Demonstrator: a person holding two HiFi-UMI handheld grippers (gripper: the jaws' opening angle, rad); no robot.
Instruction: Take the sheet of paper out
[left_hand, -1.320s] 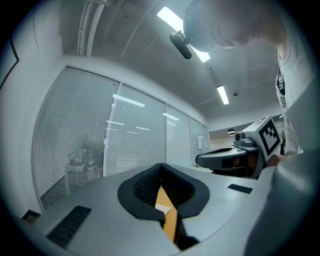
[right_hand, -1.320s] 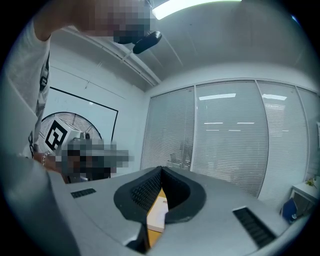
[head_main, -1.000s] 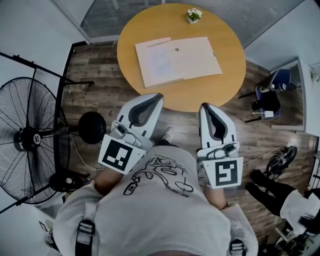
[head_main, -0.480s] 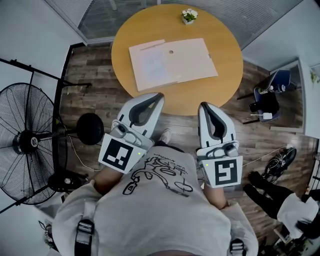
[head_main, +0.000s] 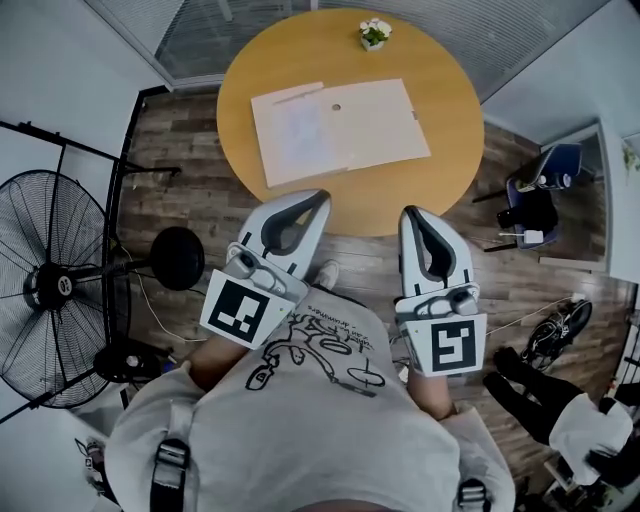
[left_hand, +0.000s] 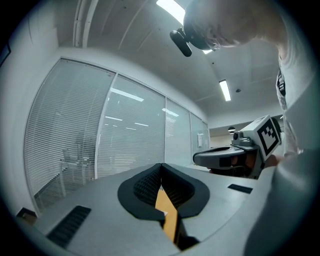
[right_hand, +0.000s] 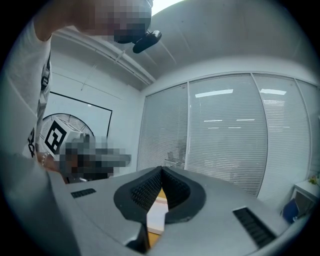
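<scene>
On the round wooden table (head_main: 440, 170) lies a beige folder (head_main: 370, 120), and a white sheet of paper (head_main: 296, 135) shows on its left half. My left gripper (head_main: 318, 196) is held level just short of the table's near edge, jaws shut and empty. To its right, my right gripper (head_main: 411, 212) is also shut on nothing. In the left gripper view the jaw tips (left_hand: 161, 165) meet, with table wood showing below them. In the right gripper view the jaws (right_hand: 161, 169) are closed too, with the pale folder (right_hand: 156, 216) visible beneath.
A small potted plant (head_main: 374, 33) stands at the table's far edge. A large floor fan (head_main: 60, 285) and a black round stand base (head_main: 178, 257) are to the left. A chair (head_main: 540, 190) and a seated person's legs (head_main: 550, 405) are on the right. Glass walls with blinds are behind the table.
The table and folder have slid leftward and a little closer in the head view. Both grippers have advanced toward the table's near edge, still shut.
</scene>
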